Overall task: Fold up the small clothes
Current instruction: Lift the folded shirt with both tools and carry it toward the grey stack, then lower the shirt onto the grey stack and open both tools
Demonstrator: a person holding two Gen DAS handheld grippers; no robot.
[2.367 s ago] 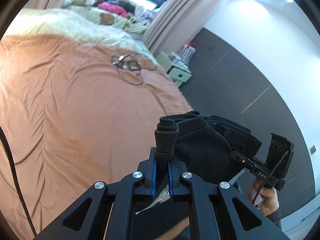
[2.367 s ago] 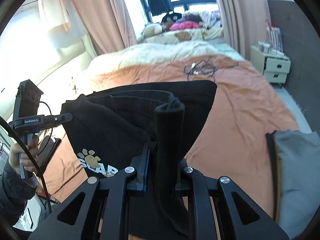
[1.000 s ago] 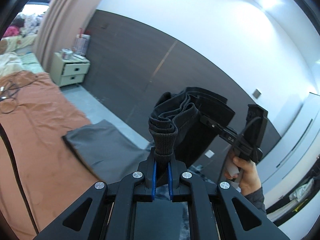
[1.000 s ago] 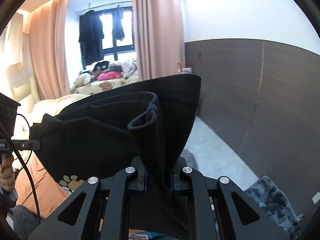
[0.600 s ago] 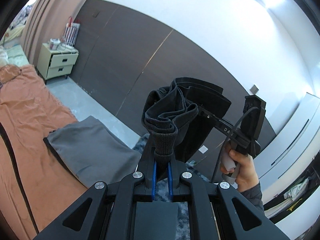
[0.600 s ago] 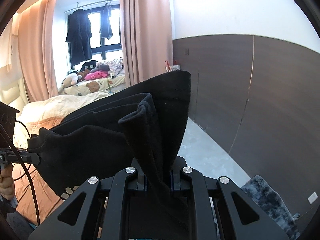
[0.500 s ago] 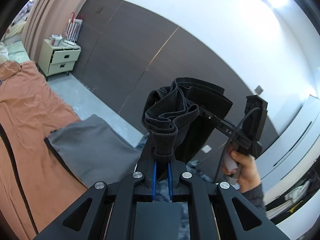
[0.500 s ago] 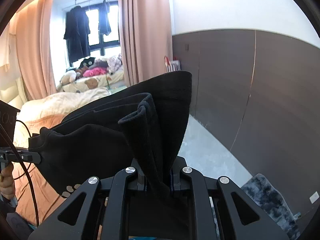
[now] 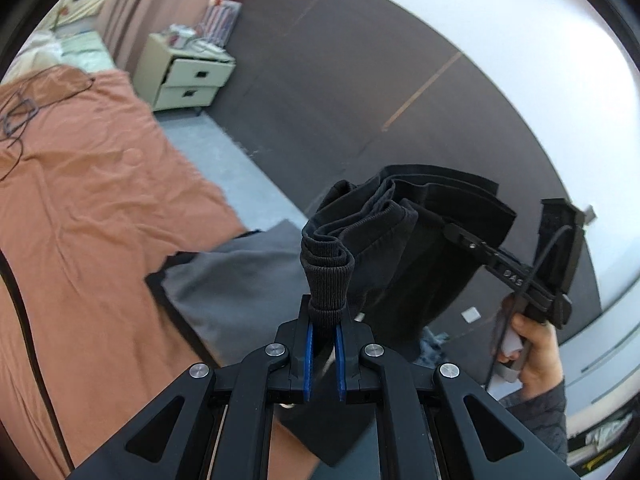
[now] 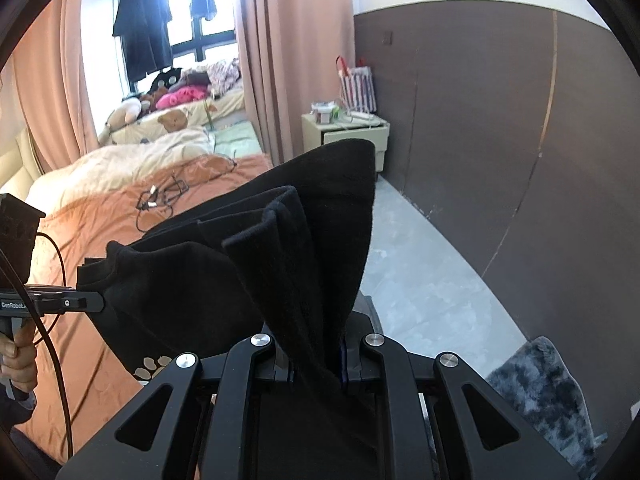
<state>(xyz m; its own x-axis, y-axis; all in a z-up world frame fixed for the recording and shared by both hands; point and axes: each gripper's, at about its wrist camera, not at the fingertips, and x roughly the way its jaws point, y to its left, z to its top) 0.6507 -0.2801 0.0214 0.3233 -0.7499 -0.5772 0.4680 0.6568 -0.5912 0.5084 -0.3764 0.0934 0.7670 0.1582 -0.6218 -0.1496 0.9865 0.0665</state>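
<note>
Black garment (image 9: 404, 240) stretched mid-frame between left claw (image 9: 323, 334) and right claw (image 10: 316, 364), each clamped on bunched fabric; grey garment (image 9: 240, 292) lower centre on orange bed (image 9: 80, 208).

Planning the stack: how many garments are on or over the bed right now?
2: a black garment held up by both grippers, and a grey garment lying at the bed's edge. Others may be hidden.

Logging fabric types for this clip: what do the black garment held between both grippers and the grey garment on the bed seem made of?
Black folded garment: likely matte cotton knit, with a ribbed hem. Grey folded garment: smooth, flat cloth with dark edging; fibre unclear.
</note>
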